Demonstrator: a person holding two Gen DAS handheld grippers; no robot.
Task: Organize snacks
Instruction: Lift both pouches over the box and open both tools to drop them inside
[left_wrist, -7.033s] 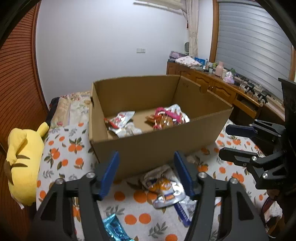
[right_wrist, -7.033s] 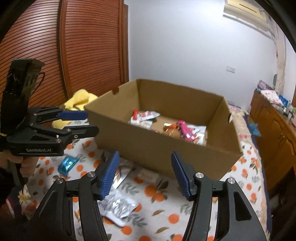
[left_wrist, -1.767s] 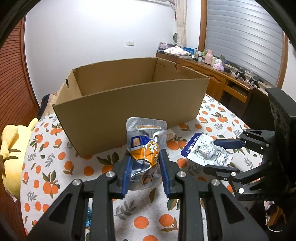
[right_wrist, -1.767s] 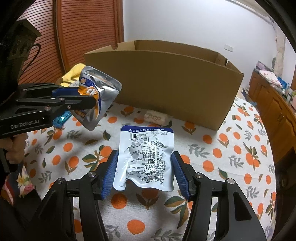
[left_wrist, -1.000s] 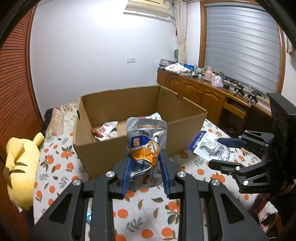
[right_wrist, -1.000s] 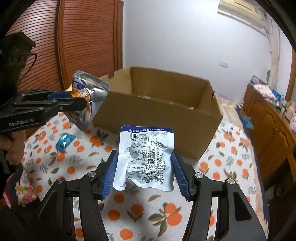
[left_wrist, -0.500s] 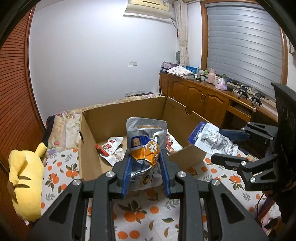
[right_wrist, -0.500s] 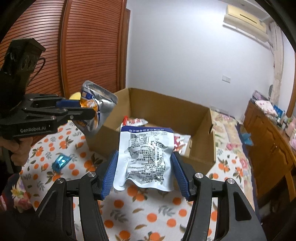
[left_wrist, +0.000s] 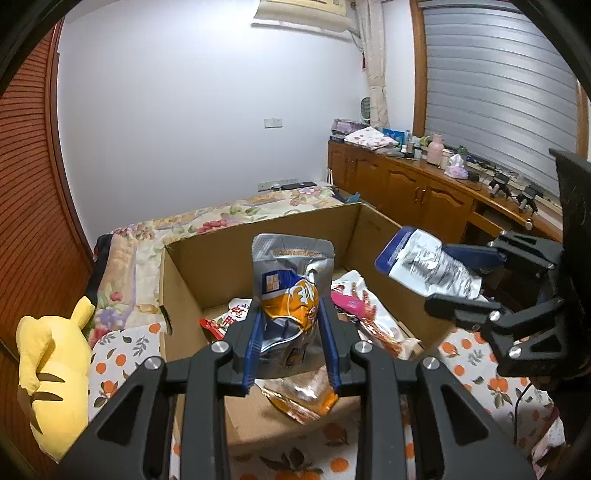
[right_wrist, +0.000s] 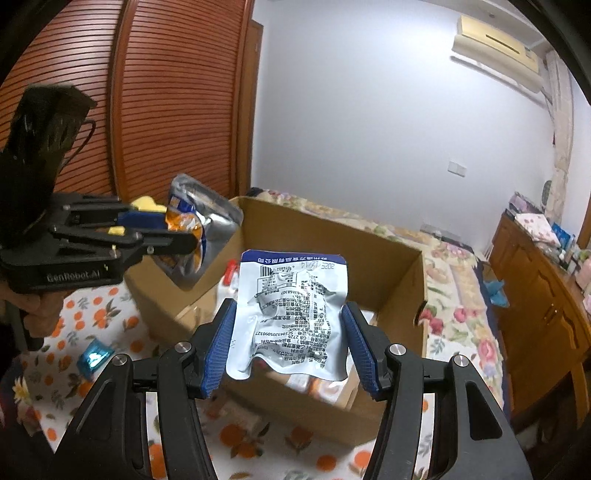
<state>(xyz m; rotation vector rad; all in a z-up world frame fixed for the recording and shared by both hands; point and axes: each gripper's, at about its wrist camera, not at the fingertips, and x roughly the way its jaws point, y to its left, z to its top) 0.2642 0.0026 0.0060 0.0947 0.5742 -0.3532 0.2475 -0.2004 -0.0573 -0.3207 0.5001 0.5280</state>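
Observation:
My left gripper (left_wrist: 291, 339) is shut on a silver and orange snack pouch (left_wrist: 291, 284) and holds it upright above the open cardboard box (left_wrist: 184, 288). My right gripper (right_wrist: 291, 350) is shut on a white and blue snack packet (right_wrist: 295, 310), also above the box (right_wrist: 399, 295). The right gripper and its packet (left_wrist: 424, 266) show at the right of the left wrist view. The left gripper and its pouch (right_wrist: 195, 229) show at the left of the right wrist view. Several snack packs (left_wrist: 362, 317) lie inside the box.
The box stands on a cloth with an orange print (left_wrist: 122, 354). A yellow plush toy (left_wrist: 51, 365) lies at the left. A small blue packet (right_wrist: 94, 356) lies on the cloth. Wooden cabinets (left_wrist: 417, 192) stand at the right, and a slatted wooden door (right_wrist: 177, 96) is behind.
Both grippers have risen and moved forward with their packets, from beside the box to above its opening. The grips have not changed.

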